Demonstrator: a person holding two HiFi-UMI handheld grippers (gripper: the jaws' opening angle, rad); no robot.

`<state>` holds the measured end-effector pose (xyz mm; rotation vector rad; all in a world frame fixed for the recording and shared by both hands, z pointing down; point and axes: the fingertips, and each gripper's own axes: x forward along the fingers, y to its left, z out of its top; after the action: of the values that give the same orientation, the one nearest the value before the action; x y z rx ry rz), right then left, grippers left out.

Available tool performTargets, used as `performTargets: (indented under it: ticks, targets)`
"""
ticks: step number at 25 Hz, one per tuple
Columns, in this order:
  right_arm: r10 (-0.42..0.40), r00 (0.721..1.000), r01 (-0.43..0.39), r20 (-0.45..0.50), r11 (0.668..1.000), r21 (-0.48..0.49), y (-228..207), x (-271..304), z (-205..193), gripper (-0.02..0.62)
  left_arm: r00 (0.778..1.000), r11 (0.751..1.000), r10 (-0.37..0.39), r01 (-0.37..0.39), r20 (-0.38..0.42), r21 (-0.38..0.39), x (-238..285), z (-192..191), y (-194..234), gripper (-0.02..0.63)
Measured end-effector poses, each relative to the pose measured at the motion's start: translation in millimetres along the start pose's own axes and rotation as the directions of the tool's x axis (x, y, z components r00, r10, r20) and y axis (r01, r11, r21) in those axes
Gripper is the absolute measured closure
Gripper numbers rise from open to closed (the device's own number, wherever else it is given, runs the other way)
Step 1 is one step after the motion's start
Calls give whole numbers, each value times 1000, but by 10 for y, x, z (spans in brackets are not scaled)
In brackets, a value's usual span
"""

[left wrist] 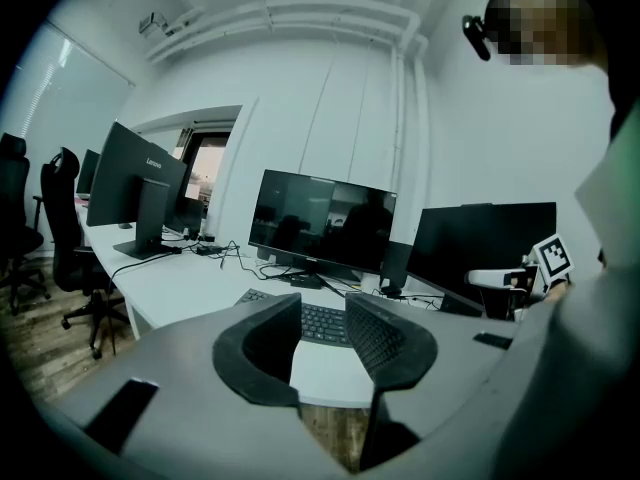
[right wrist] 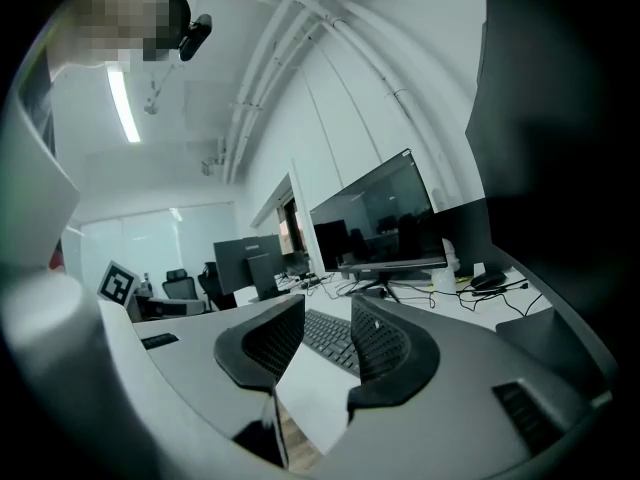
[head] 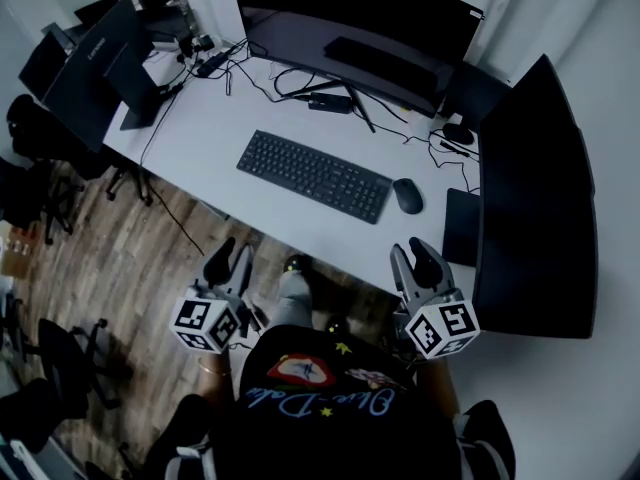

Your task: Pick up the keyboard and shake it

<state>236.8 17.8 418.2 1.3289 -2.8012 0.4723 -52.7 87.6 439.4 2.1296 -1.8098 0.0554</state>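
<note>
A black keyboard [head: 313, 176] lies flat on the white desk [head: 215, 118], a little in front of the wide monitor [head: 360, 28]. Both grippers hover short of the desk's near edge, over the wooden floor, apart from the keyboard. My left gripper [head: 230, 260] stands open and empty, and its view shows the keyboard [left wrist: 320, 328] through the gap between its jaws. My right gripper [head: 413, 260] is open too, nothing in it, and in its own view the keyboard [right wrist: 330, 340] lies ahead between the jaws.
A black mouse [head: 407, 196] sits just right of the keyboard. A dark pad [head: 462, 226] and a second monitor [head: 530, 198] stand at the right. Cables [head: 300, 83] run behind the keyboard. Another monitor [head: 95, 68] and office chairs [head: 40, 168] are at the left.
</note>
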Motion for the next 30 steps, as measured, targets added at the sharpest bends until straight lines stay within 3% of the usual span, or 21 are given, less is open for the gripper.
performTargets:
  ticks: [9, 14, 18, 26, 30]
  targets:
    - [-104, 994, 105, -21, 992, 67, -269, 565, 14, 454, 996, 996, -87, 87, -3, 12, 804, 219, 445, 486]
    - [-153, 985, 160, -80, 984, 80, -470, 935, -86, 442, 992, 992, -124, 124, -30, 1, 1276, 288, 679, 485]
    - [-220, 966, 230, -136, 971, 64, -701, 1155, -276, 440, 985, 987, -158, 159, -64, 6, 1569, 300, 869, 483]
    - [-260, 921, 327, -288, 920, 215, -1137, 1455, -877, 423, 977, 983, -184, 184, -107, -3, 1980, 365, 1319, 480]
    - [-274, 886, 374, -374, 899, 227, -1281, 1533, -1159, 416, 972, 979, -204, 203, -120, -20, 2096, 369, 1513, 479]
